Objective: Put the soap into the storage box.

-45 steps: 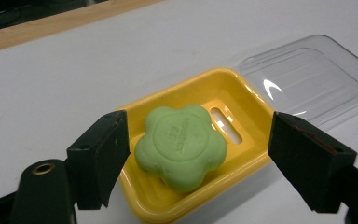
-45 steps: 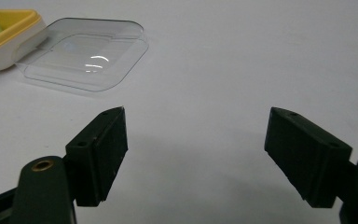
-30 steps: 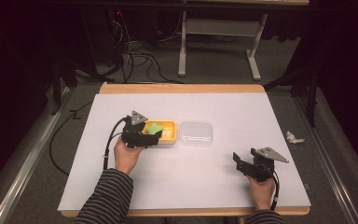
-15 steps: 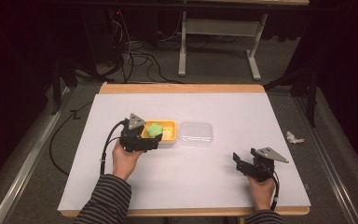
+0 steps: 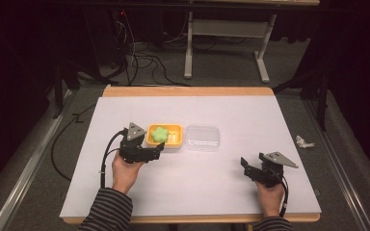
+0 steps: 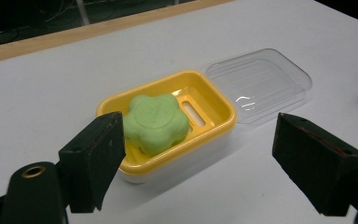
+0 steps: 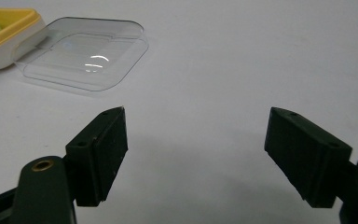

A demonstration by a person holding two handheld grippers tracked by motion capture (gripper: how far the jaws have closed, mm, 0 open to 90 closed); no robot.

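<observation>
Left claw (image 5: 158, 152) backed off; one soap (image 5: 160, 134), one lid (image 5: 203, 137).

Green flower-shaped soap (image 6: 154, 122) in yellow dish (image 6: 216, 100)

White surface (image 5: 197, 187) with a wooden far edge, crumpled scrap (image 5: 303, 142) on the grey floor at right, cables (image 5: 139, 57) tangled behind

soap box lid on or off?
Off. The clear lid lies flat on the table beside the yellow box, with the green soap uncovered inside.
</observation>
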